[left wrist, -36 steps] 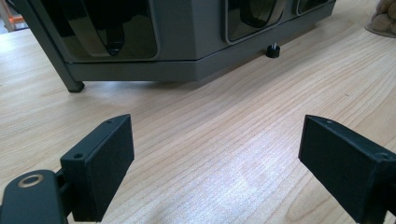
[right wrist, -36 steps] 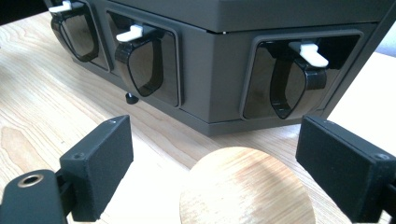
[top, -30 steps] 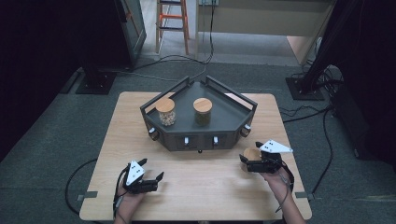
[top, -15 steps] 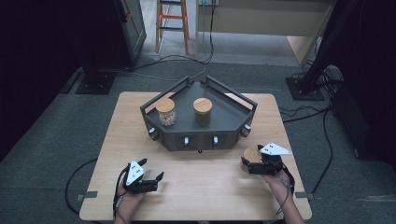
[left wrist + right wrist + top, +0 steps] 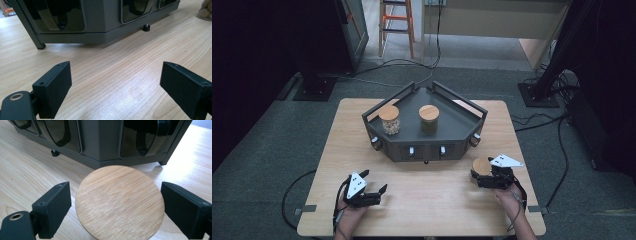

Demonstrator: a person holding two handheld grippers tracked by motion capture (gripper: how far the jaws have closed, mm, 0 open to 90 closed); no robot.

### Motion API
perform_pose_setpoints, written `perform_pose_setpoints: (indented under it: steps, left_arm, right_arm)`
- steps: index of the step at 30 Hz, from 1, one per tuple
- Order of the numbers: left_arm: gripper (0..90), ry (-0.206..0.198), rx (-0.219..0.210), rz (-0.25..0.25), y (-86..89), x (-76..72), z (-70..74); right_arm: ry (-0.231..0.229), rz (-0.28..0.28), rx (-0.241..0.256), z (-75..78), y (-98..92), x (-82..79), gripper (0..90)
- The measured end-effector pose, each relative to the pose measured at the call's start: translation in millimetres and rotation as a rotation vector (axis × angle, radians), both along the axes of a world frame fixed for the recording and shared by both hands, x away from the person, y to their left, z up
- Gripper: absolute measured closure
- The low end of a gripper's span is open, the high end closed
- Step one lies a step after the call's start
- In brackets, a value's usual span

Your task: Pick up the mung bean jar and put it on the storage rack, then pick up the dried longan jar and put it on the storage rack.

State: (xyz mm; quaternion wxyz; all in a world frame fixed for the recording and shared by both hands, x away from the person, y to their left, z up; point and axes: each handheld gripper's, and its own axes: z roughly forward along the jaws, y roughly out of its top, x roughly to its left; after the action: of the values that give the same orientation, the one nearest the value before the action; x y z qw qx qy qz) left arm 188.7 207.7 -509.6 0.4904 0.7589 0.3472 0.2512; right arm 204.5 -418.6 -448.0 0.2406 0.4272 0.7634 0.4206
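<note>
Since the earlier frame, the right gripper [image 5: 484,176] had edged nearer the desk's [image 5: 432,200] front edge. One wooden-lidded jar [image 5: 119,201] stood between its wide-open fingers [image 5: 53,207], ungripped. Two more jars [image 5: 389,119] sat on the grey rack [image 5: 452,142]. Left gripper [image 5: 371,184] gaped empty.

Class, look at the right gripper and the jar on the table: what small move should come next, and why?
Probably close the right gripper on the jar. Its jaws stand open on either side of the wooden lid, with a gap at each side, so nothing is gripped yet. The jar stands on the table in front of the tray, where two like jars already stand. The left gripper is open over bare wood.
</note>
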Motion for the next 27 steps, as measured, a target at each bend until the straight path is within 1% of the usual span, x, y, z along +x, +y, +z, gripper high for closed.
perform_pose_setpoints:
  steps: [3, 6, 13, 27]
  left_arm:
    - [10.3, 0.001, 0.002, -0.001, -0.5, 0.4, 0.2]
    - [10.3, -0.001, 0.013, -0.002, -1.7, 0.0, 0.9]
    - [10.3, 0.003, 0.008, -0.002, -1.1, 0.7, 0.8]
    - [10.3, 0.001, 0.015, -0.003, -1.9, 0.5, 1.2]
  right_arm:
    - [0.012, -0.001, -0.007, -2.3, 1.6, 1.0, 10.8]
    - [0.019, -0.008, -0.006, -4.9, 2.6, 1.2, 10.9]
    - [0.026, -0.016, 0.000, -6.8, 3.1, 1.5, 10.8]
    - [0.045, -0.031, 0.010, -11.2, 2.7, 4.6, 10.9]
